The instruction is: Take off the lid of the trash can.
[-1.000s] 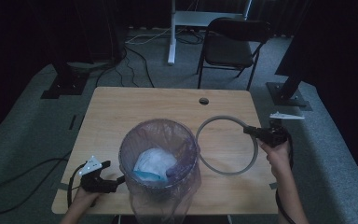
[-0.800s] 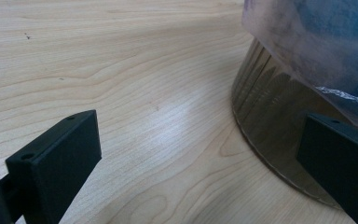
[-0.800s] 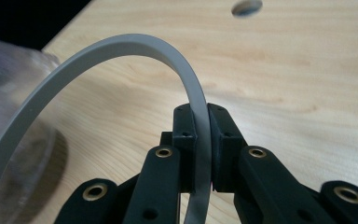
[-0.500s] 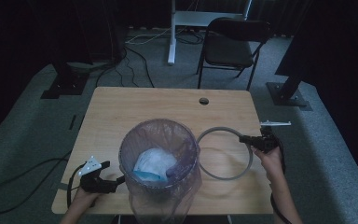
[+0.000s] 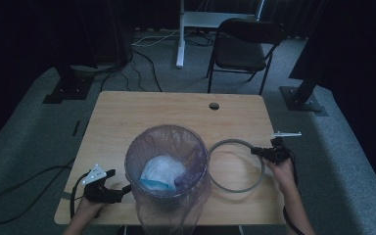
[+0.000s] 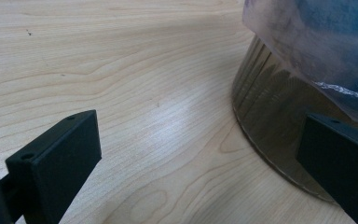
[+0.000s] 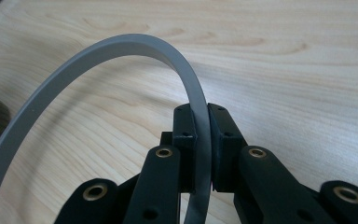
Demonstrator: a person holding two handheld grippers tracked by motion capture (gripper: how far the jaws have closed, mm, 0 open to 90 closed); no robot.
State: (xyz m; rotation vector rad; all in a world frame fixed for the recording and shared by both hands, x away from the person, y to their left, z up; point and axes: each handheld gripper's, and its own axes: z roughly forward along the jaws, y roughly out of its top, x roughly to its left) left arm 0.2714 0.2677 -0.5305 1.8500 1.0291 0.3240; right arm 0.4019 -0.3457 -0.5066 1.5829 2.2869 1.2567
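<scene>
Right gripper view | grey ring (image 7: 121, 46): thin, flat band | pinched in right claw (image 7: 200, 116)

Grey ring (image 5: 236, 165) lying beside the lined bin (image 5: 168, 178)

The thin grey ring is resting on the wooden tabletop just right of the bin, its right edge sitting pinched between black jaws. The round bin is standing upright near the table's front edge, wearing a translucent purplish bag and holding a crumpled pale blue-white wad inside.
</scene>
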